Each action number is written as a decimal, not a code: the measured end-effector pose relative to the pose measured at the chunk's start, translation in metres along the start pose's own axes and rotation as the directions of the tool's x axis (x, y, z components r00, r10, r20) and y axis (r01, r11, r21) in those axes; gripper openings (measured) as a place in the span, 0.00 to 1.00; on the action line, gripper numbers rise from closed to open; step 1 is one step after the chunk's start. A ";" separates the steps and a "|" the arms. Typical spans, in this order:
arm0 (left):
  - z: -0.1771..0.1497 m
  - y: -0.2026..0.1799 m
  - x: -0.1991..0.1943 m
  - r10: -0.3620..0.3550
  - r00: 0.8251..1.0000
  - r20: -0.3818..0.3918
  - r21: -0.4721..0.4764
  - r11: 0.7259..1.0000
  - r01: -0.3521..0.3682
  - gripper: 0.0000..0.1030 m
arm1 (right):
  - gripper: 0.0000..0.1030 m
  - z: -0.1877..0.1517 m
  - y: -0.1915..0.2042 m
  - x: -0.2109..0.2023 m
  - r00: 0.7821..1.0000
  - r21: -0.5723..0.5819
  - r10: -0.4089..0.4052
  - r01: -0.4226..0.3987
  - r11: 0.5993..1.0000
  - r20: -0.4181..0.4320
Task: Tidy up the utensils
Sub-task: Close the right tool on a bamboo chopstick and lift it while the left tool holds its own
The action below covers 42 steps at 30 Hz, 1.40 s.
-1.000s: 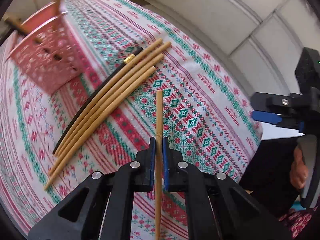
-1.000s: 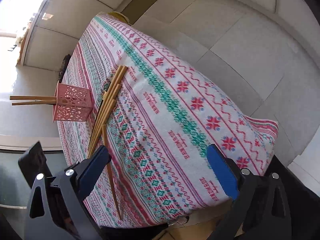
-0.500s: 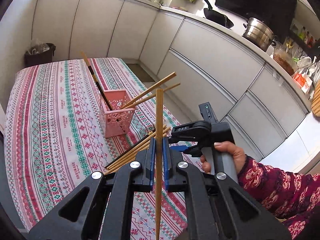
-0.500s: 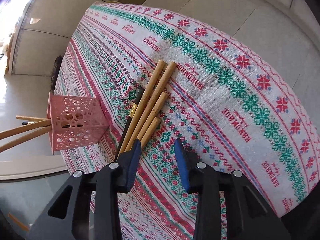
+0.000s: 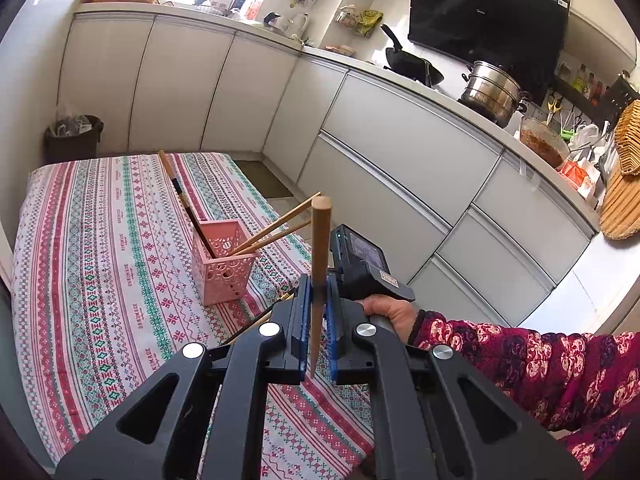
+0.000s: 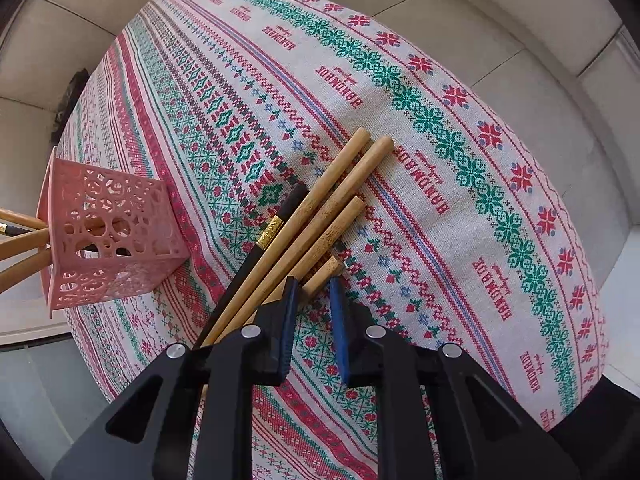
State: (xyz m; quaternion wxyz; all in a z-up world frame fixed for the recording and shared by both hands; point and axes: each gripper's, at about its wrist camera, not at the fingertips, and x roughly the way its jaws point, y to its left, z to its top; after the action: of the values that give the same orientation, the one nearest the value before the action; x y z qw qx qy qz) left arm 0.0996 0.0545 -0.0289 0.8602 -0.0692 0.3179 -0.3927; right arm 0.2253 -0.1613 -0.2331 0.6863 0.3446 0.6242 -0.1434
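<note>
- The left gripper (image 5: 316,320) is clamped tight on one bamboo chopstick (image 5: 320,248), gripped low on its shaft so the thick end stands up above the pads. That suits carrying it over and dropping it into the basket.
- In the right wrist view, the right gripper (image 6: 314,312) points steeply down at the cloth; its jaws have just been closing and now stand narrow. The end of the shortest chopstick (image 6: 324,274) lies just at the tip of the left pad. Whether the pads press on it I cannot tell; a gap shows between them.
- Just left of that stick lie three more bamboo chopsticks (image 6: 320,208) and a black chopstick (image 6: 256,256) with a gold band, side by side and touching, thick ends pointing far-right. Lying parallel lets them be picked off one at a time from the outer edge.
- The pink basket (image 5: 224,264) stands upright on the patterned tablecloth (image 5: 100,260), left of and a little beyond the loose sticks. It already holds two bamboo sticks leaning right and a dark one leaning far-left.
- The person's hand (image 5: 386,312) and floral sleeve (image 5: 540,364) hold the right tool, near the table's right edge.
- Judged from this, sorting is partly done: several sticks remain on the cloth.
</note>
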 end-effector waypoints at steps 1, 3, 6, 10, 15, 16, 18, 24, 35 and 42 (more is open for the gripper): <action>0.000 0.000 -0.001 -0.001 1.000 0.003 0.002 1.000 0.001 0.07 | 0.14 0.000 -0.001 0.000 1.000 -0.017 0.000 0.000 1.000 -0.008; 0.000 -0.001 -0.004 0.001 1.000 0.010 0.005 1.000 -0.001 0.07 | 0.14 -0.002 -0.007 -0.002 0.999 -0.057 -0.028 0.027 0.998 -0.021; 0.000 -0.001 -0.006 0.002 1.000 0.016 0.006 1.000 -0.002 0.07 | 0.14 -0.005 -0.027 -0.006 0.997 -0.003 -0.029 0.028 1.000 -0.072; -0.001 -0.003 -0.003 0.001 1.000 0.007 0.012 1.000 -0.001 0.07 | 0.22 0.000 -0.040 -0.005 0.994 0.109 0.044 -0.034 0.994 -0.096; -0.001 -0.004 -0.004 0.007 1.000 0.009 0.015 1.000 -0.007 0.07 | 0.52 0.001 -0.031 -0.008 0.998 0.176 0.042 -0.034 0.984 -0.041; -0.001 -0.004 -0.005 0.008 1.000 0.012 0.015 1.000 -0.008 0.07 | 0.45 -0.002 -0.022 -0.008 1.000 0.139 -0.003 0.006 0.990 -0.017; -0.001 -0.004 -0.008 0.006 1.000 0.018 0.017 1.000 -0.007 0.07 | 0.23 -0.011 -0.017 -0.011 0.997 0.075 -0.060 0.056 0.996 0.050; 0.001 -0.012 -0.016 0.000 0.999 0.043 0.037 0.999 -0.001 0.07 | 0.08 -0.026 -0.060 -0.018 0.985 0.058 0.121 -0.129 0.990 0.123; 0.000 -0.035 -0.014 0.049 0.997 0.064 0.042 0.998 -0.052 0.07 | 0.08 -0.102 -0.059 -0.114 0.805 -0.360 0.332 -0.158 0.919 0.493; -0.002 -0.041 -0.017 0.082 0.994 0.070 0.003 0.997 -0.082 0.07 | 0.08 -0.144 -0.045 -0.189 0.648 -0.515 0.436 -0.078 0.854 0.625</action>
State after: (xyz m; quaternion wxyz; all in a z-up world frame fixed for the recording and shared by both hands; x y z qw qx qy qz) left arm 0.0642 0.0394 -0.0070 0.8864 -0.0671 0.2888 -0.3554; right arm 0.0542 -0.1437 -0.0631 0.9480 0.1815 0.2607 -0.0191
